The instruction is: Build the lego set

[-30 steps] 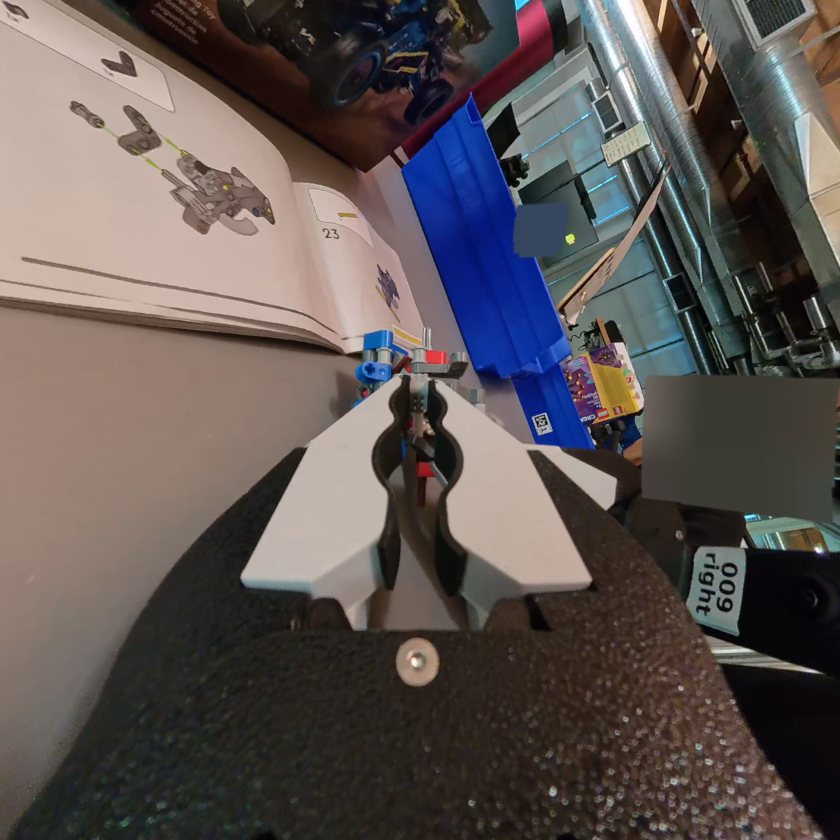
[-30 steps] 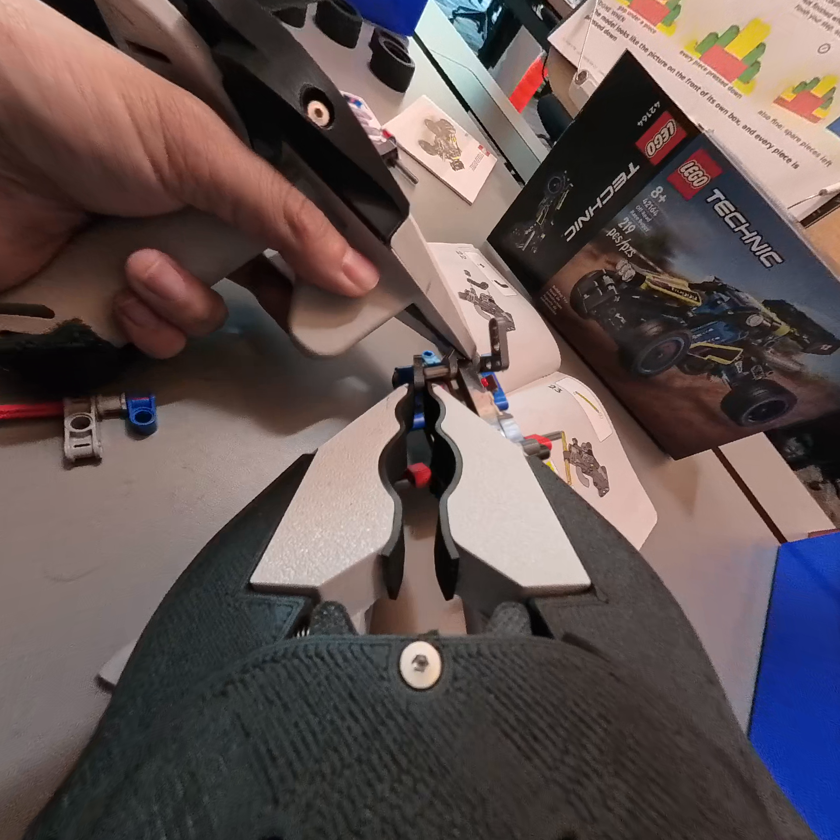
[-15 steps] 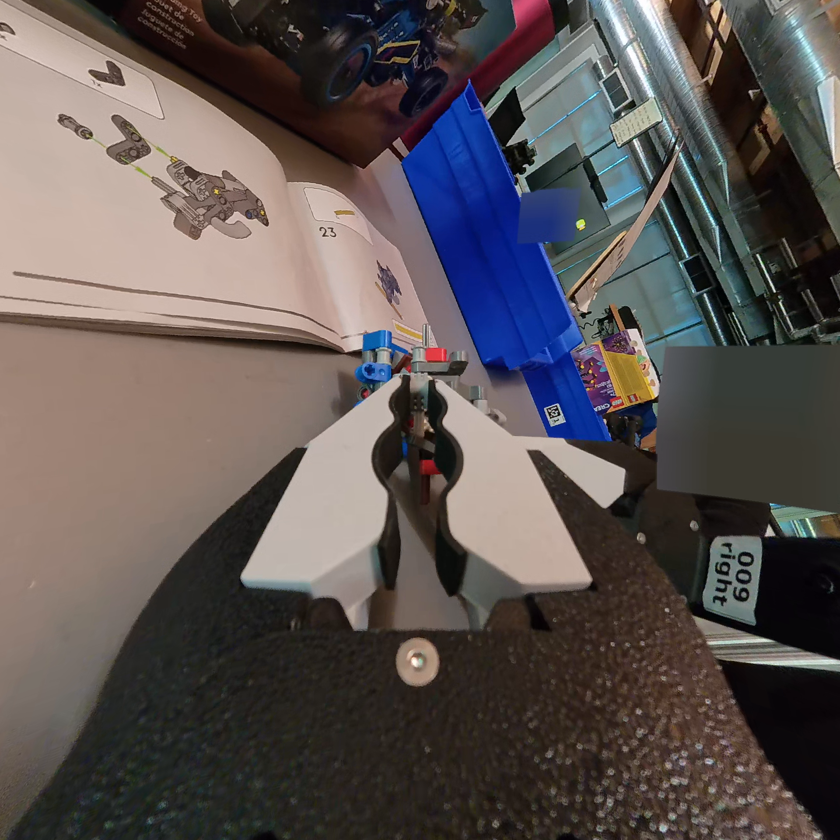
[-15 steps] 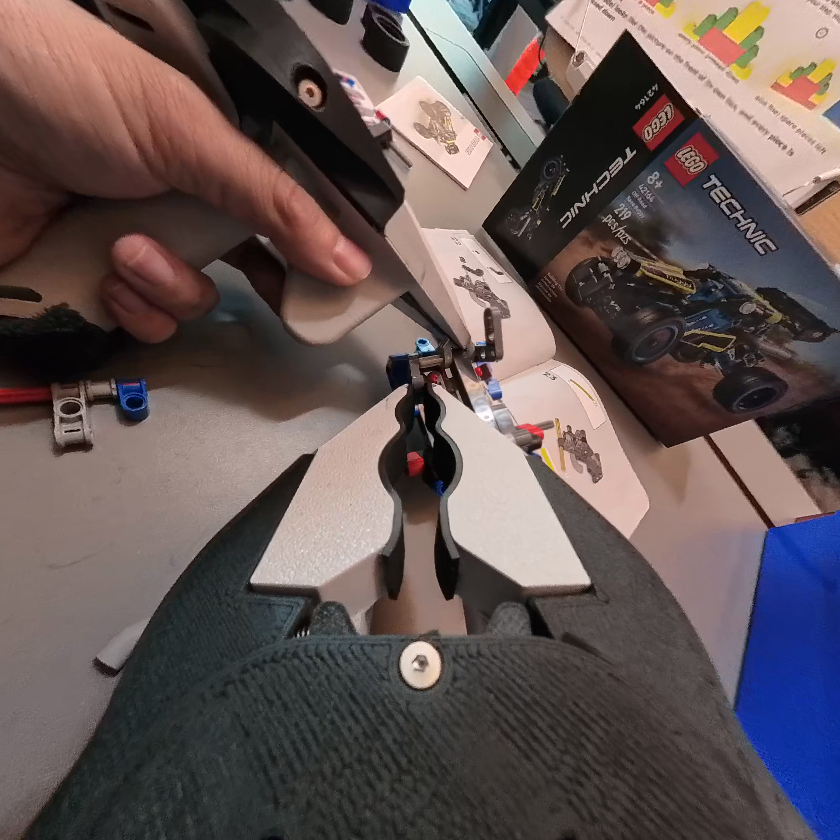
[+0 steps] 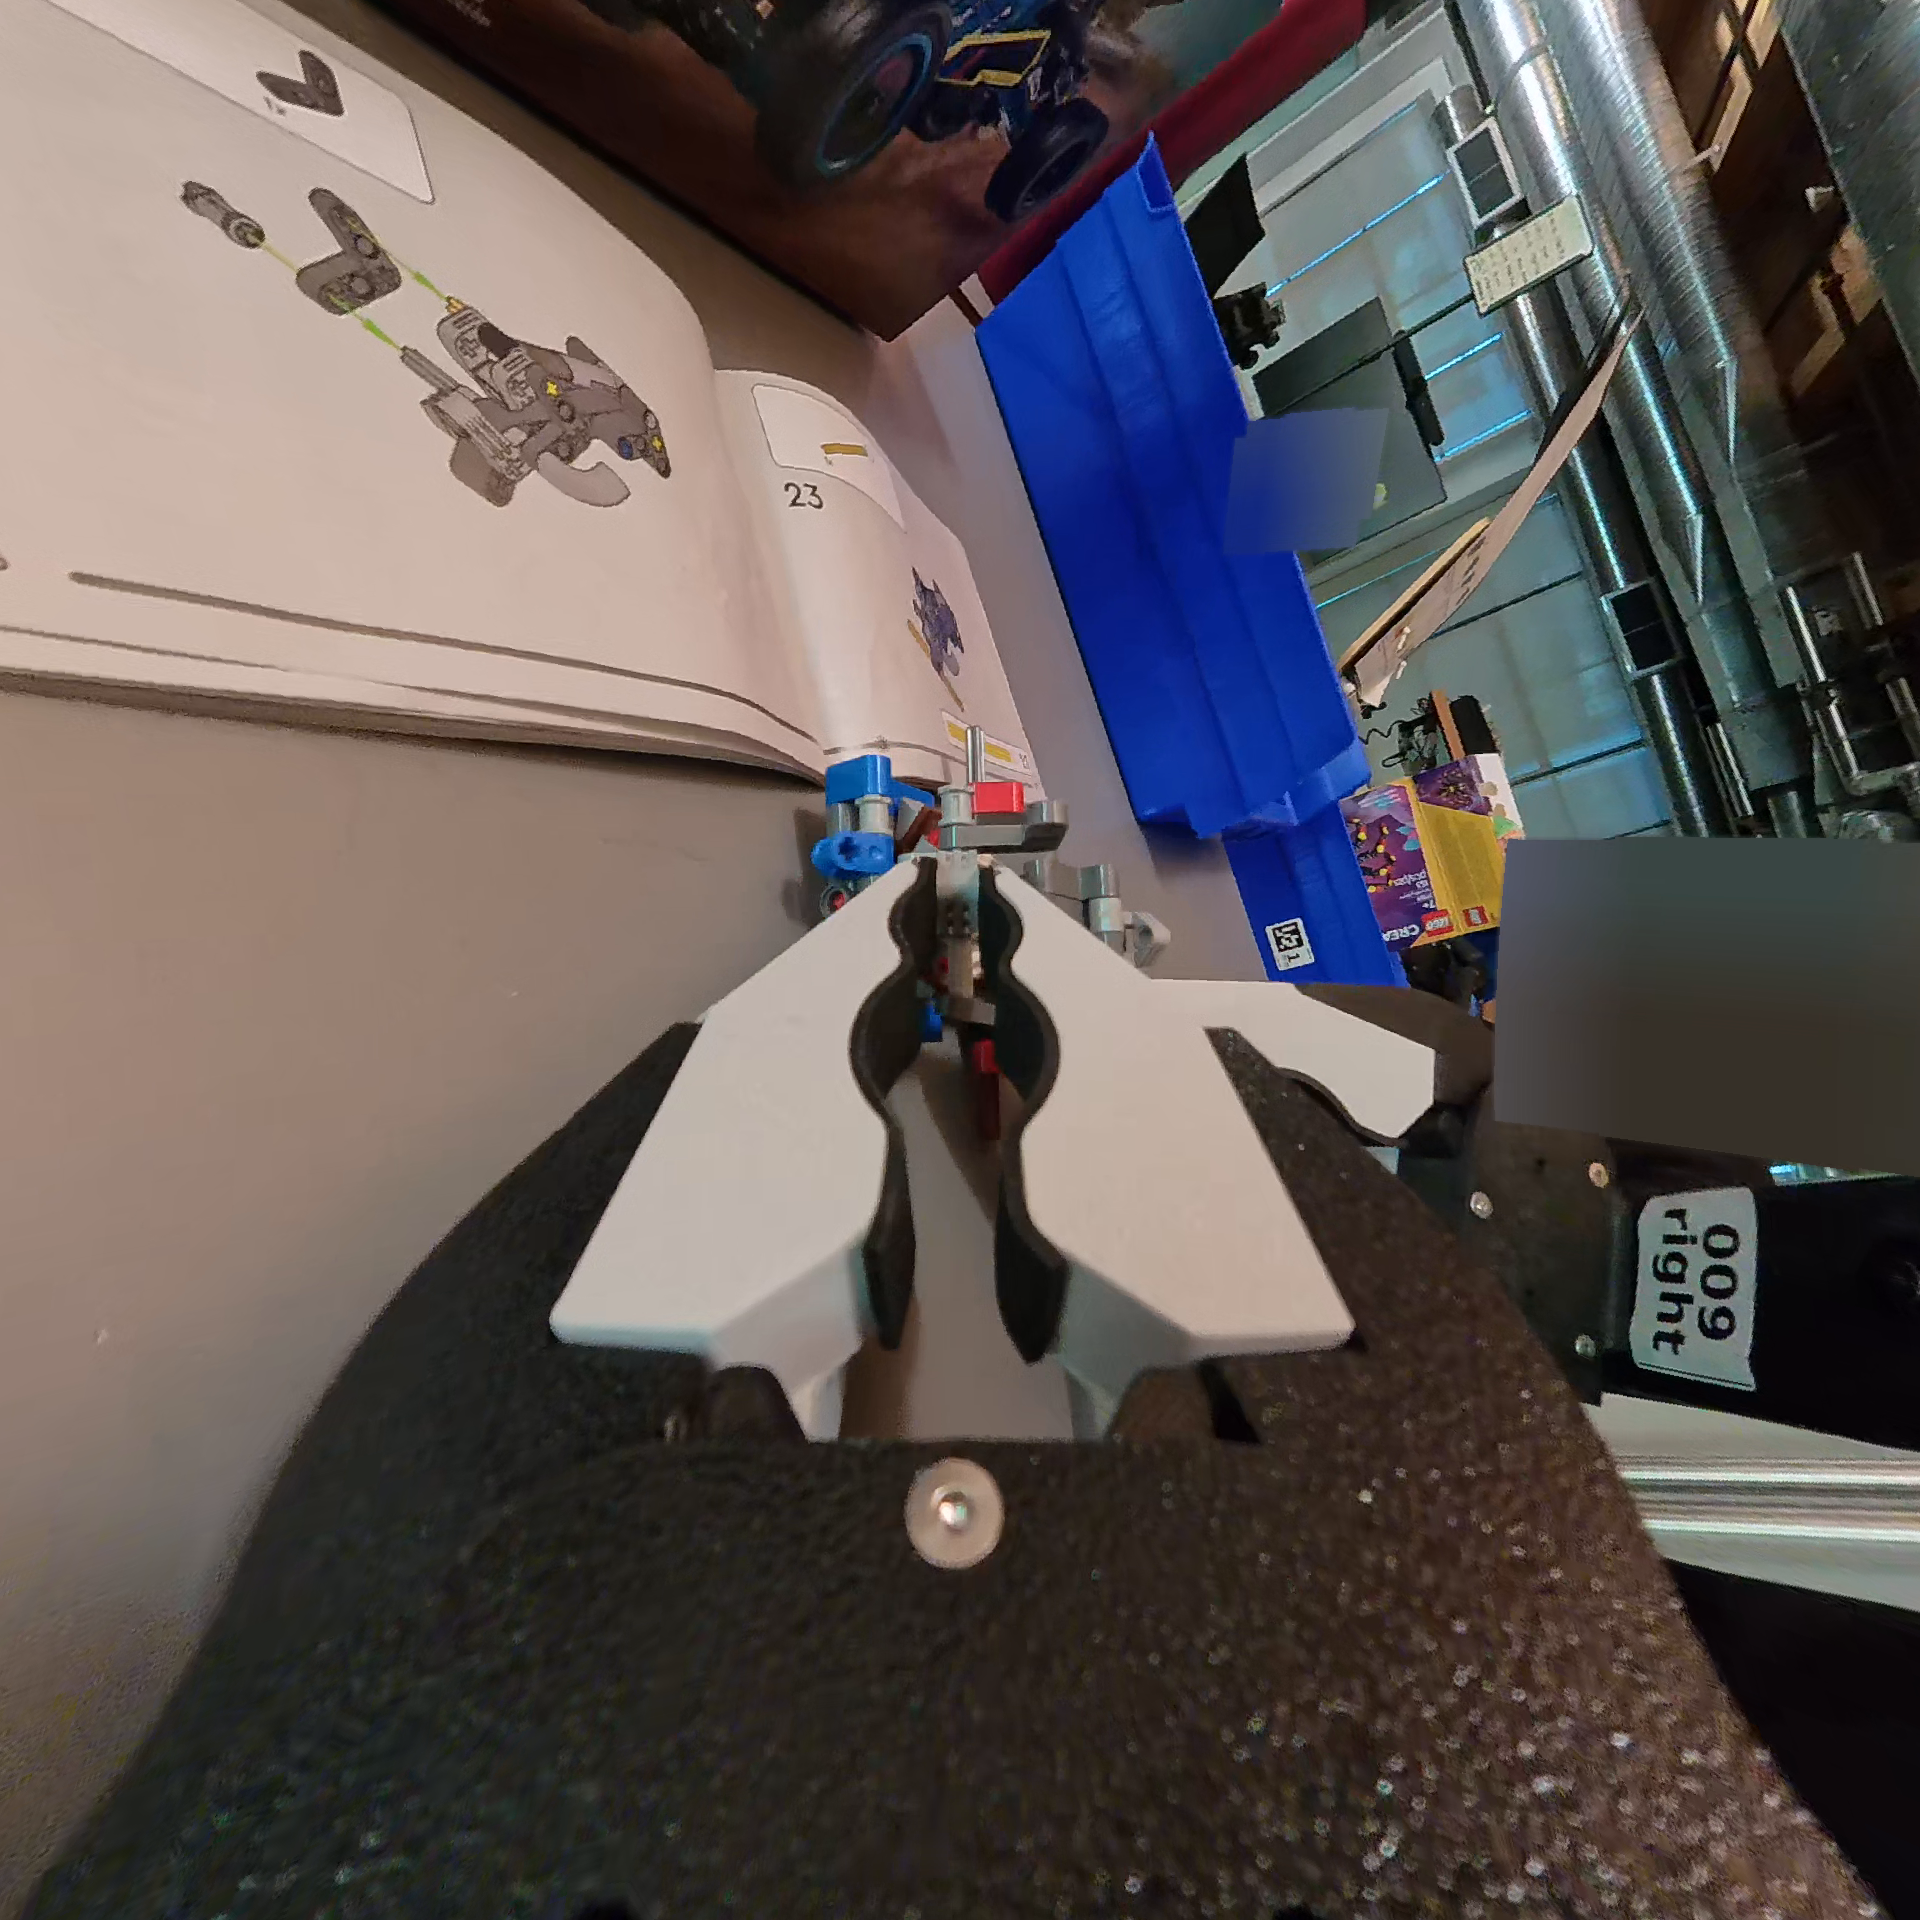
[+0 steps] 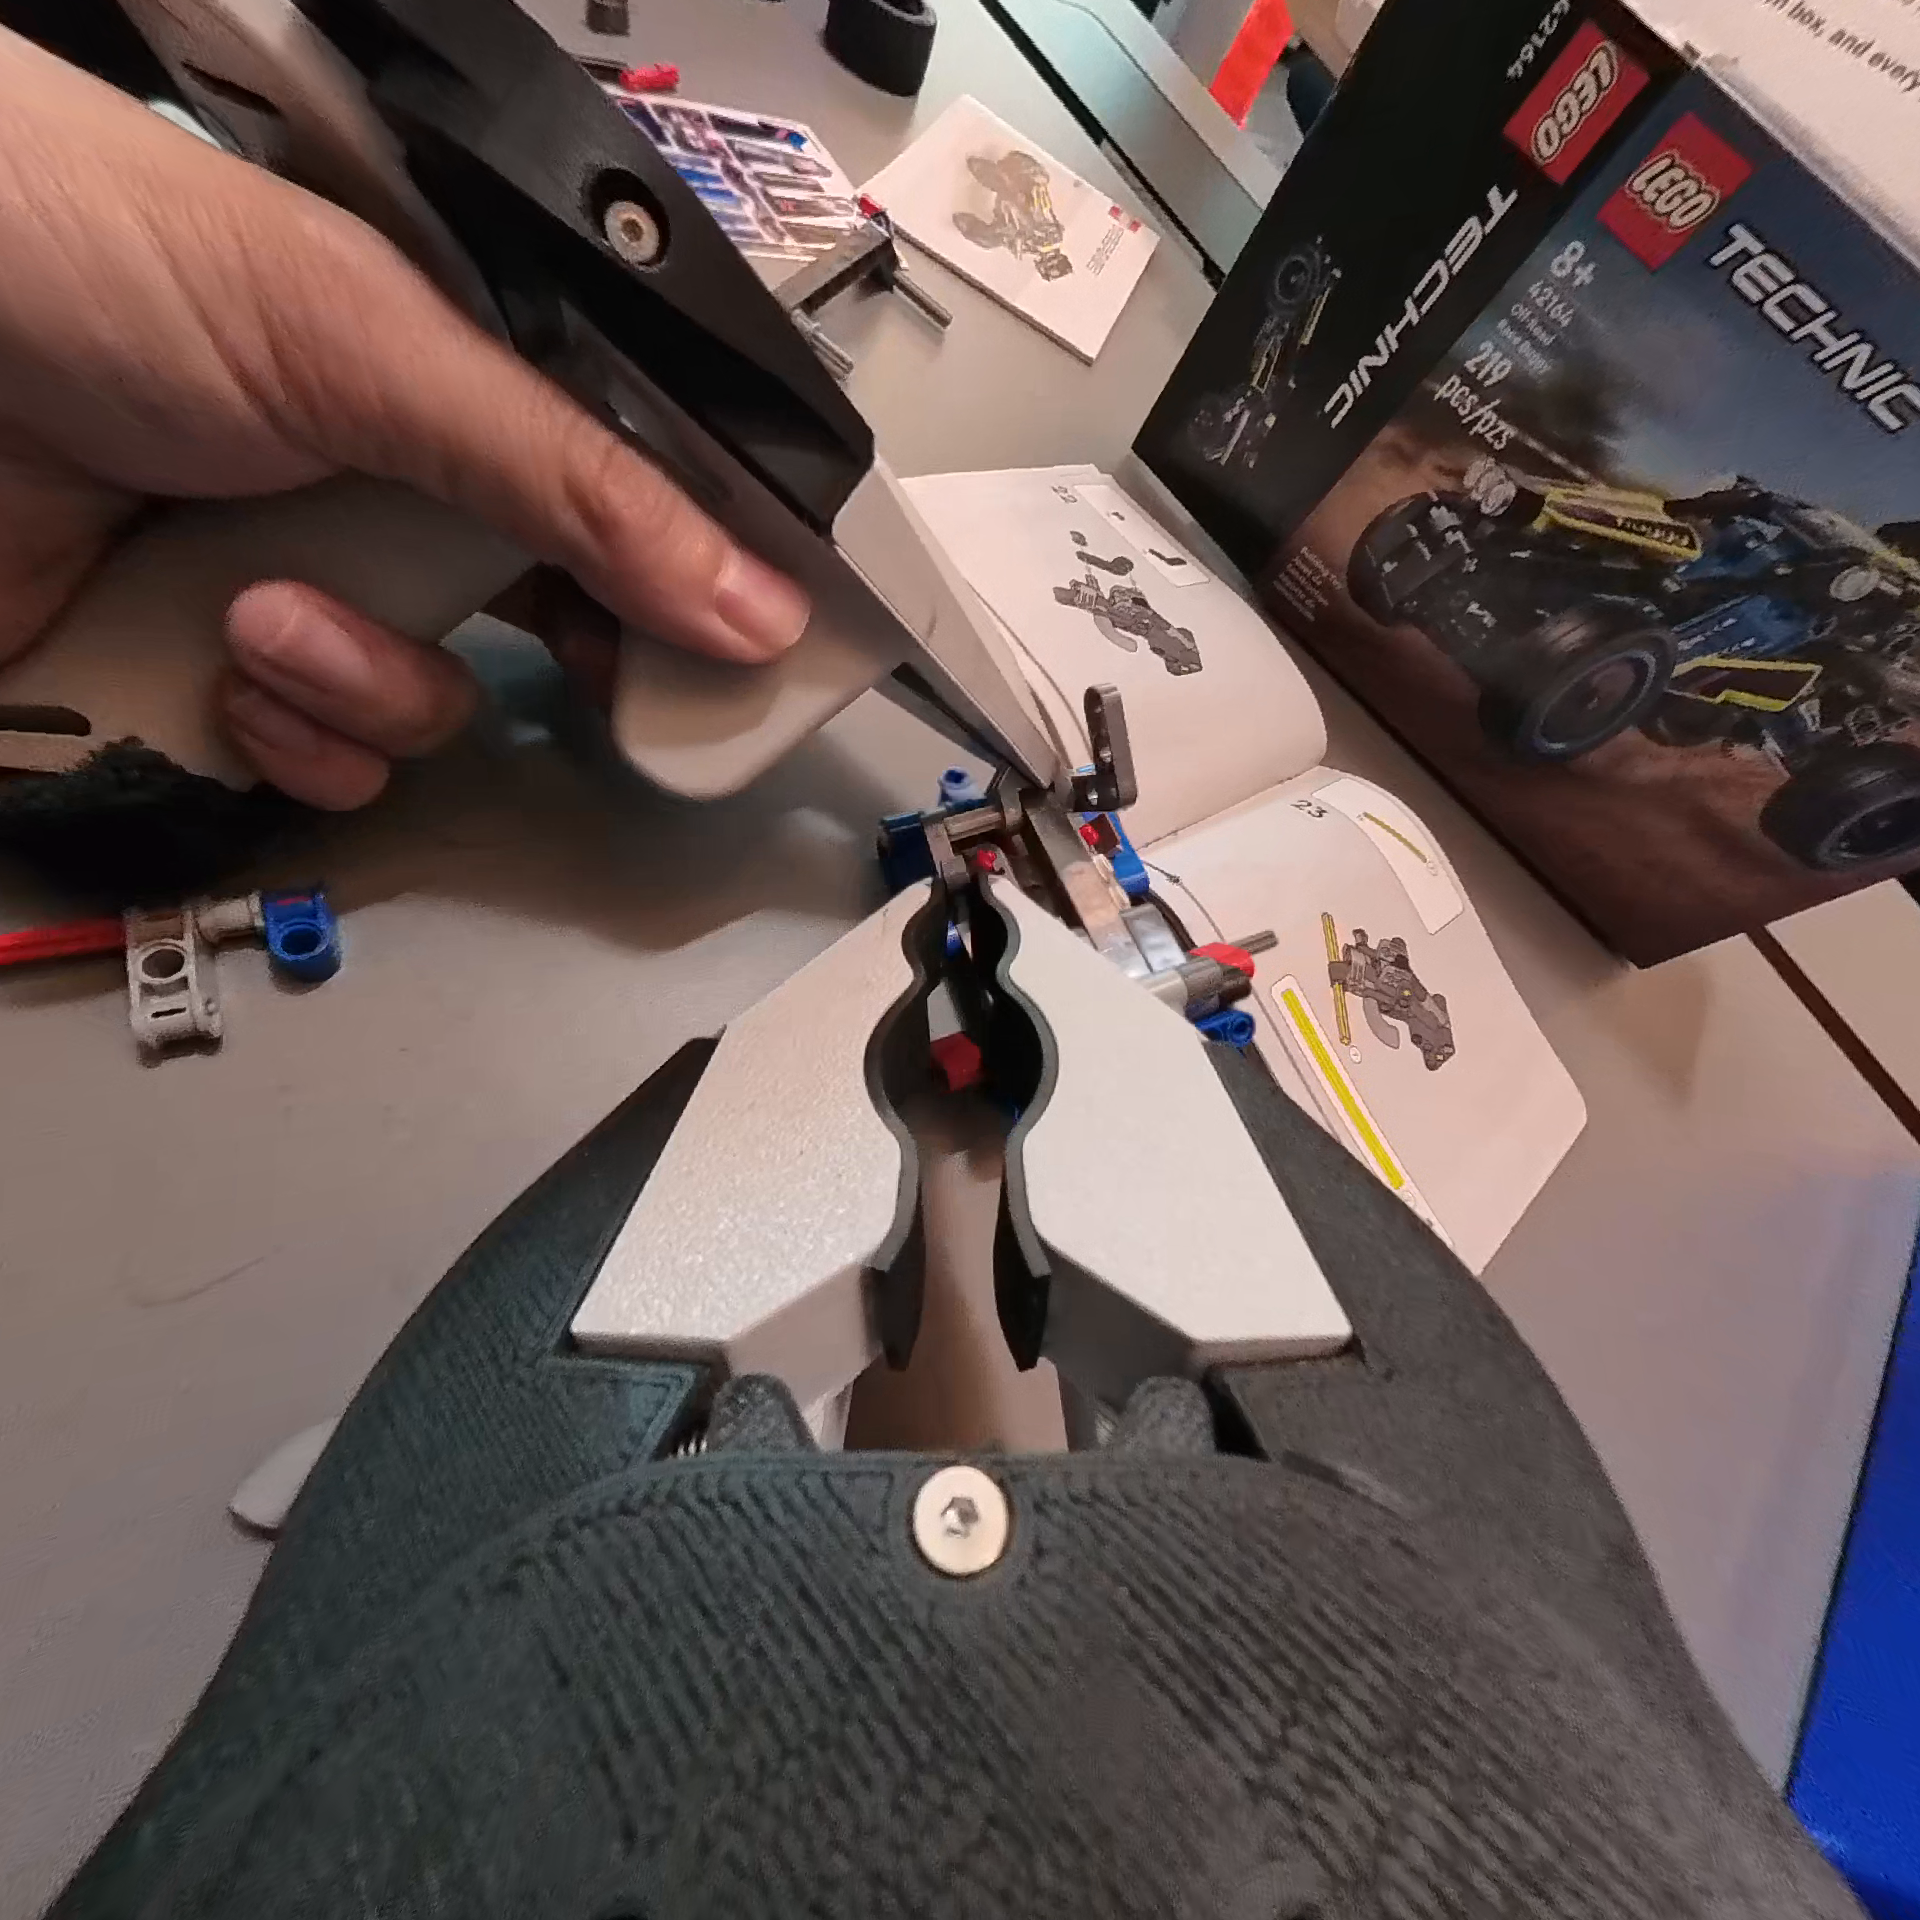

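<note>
A grey table seen from two hand-held grippers that meet over a small toy-brick assembly. At far left in the right wrist view lies a loose grey-and-blue connector piece [image 6: 223, 951], well apart from the work. Next, a hand [image 6: 260, 416] grips the left gripper [image 5: 961, 883], whose fingers are clenched on a thin light-grey part of the brick assembly [image 5: 961, 831] – a cluster of blue, grey and red pieces just beside the open instruction booklet [image 5: 364, 416]. The right gripper [image 6: 966, 894] comes in from below, its fingers pinched onto a thin dark-grey part at the assembly's near edge. Further right stands the toy-car box [image 6: 1610, 520], then a blue bin [image 5: 1143, 499]. Both holds sit on slim parts, so any pushing or turning would best be gentle and in line with the fingers – a sideways twist could likely pop a piece loose.
</note>
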